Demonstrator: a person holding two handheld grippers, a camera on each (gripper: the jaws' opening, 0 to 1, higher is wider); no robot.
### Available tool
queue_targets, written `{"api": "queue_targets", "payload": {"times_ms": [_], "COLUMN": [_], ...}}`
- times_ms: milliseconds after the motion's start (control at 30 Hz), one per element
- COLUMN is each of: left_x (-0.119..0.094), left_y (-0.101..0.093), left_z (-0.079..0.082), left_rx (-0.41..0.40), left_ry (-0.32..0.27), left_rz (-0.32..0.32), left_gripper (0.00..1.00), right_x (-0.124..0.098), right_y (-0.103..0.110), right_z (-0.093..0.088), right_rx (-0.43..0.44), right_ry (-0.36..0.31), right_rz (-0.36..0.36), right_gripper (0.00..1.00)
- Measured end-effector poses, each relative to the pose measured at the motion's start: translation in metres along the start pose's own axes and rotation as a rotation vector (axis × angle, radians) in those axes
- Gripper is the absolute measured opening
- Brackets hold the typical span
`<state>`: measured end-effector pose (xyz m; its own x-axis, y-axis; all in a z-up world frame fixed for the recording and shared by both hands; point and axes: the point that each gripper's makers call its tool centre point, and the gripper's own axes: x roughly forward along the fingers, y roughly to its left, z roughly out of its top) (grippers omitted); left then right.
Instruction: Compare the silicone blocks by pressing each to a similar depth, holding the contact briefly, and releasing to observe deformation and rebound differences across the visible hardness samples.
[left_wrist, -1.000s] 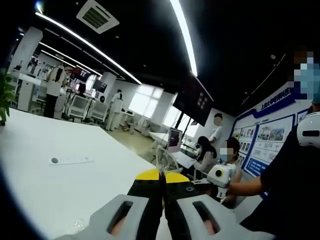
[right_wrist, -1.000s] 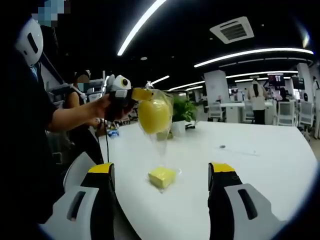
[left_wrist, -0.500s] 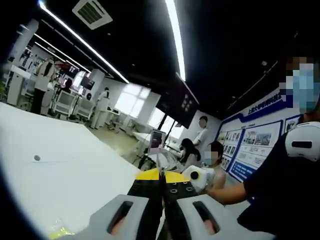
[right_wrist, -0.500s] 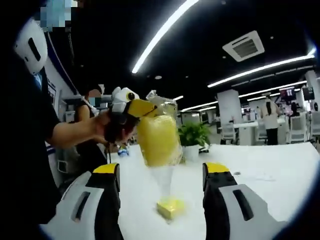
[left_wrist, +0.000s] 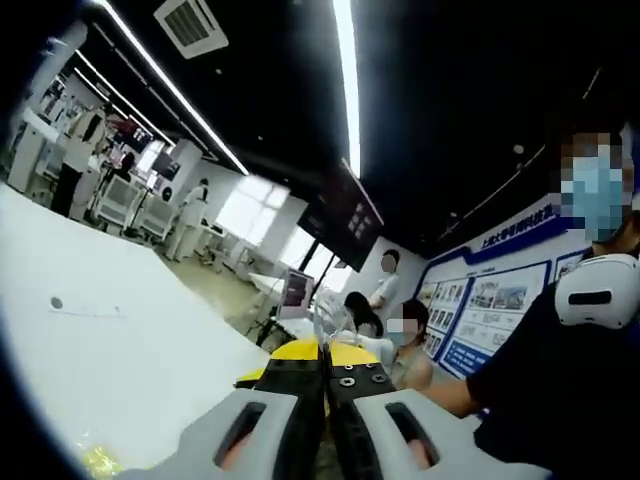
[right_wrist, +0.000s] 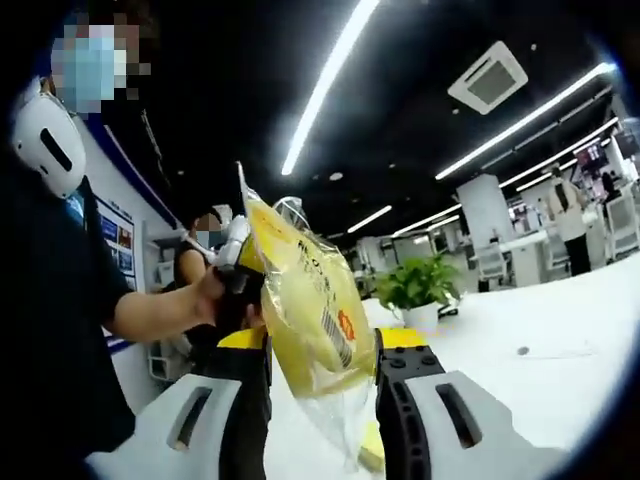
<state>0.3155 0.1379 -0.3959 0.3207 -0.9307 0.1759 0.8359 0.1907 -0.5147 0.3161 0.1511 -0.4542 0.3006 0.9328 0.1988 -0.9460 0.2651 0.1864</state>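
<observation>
In the left gripper view the left hand-held gripper (left_wrist: 324, 372) has its jaws pressed together on the top edge of a clear plastic bag (left_wrist: 322, 325), with the white desk (left_wrist: 120, 350) spreading out to its left and a bit of yellow (left_wrist: 100, 461) low at its left. In the right gripper view that bag (right_wrist: 305, 320), holding a yellow silicone block (right_wrist: 300, 330) and a printed label, hangs between the jaws of the right hand-held gripper (right_wrist: 320, 350), which stand apart on either side of it; whether they touch the bag I cannot tell. Another yellow silicone block (right_wrist: 370, 450) lies on the desk just below the bag, and a potted plant (right_wrist: 415, 290) stands farther off beyond the right jaw.
</observation>
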Motion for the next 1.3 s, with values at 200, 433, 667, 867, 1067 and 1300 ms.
{"api": "queue_targets", "payload": {"times_ms": [200, 433, 667, 867, 1067, 1300], "left_x": [-0.013, -0.027, -0.035, -0.037, -0.037, -0.037], "left_y": [0.011, 0.018, 0.022, 0.026, 0.03, 0.032], "left_z": [-0.001, -0.01, -0.015, -0.016, -0.022, -0.025], "left_rx": [-0.055, -0.047, -0.008, -0.016, -0.012, -0.01], "left_ry": [-0.078, -0.102, -0.09, -0.086, -0.057, -0.033], "left_rz": [0.02, 0.05, 0.079, 0.093, 0.105, 0.113], "left_gripper": [0.0, 0.0, 0.0, 0.0, 0.0, 0.0], "right_x": [0.014, 0.018, 0.02, 0.02, 0.016, 0.013], "right_y": [0.001, 0.007, 0.01, 0.009, 0.008, 0.009], "right_z": [-0.013, -0.03, -0.041, -0.044, -0.049, -0.052], "right_rx": [0.001, 0.026, 0.078, 0.098, 0.075, 0.073], "right_ry": [0.081, 0.143, 0.194, 0.228, 0.268, 0.295], "right_rz": [0.031, 0.074, 0.077, 0.063, 0.059, 0.065], "right_gripper": [0.32, 0.25, 0.18, 0.14, 0.11, 0.11]}}
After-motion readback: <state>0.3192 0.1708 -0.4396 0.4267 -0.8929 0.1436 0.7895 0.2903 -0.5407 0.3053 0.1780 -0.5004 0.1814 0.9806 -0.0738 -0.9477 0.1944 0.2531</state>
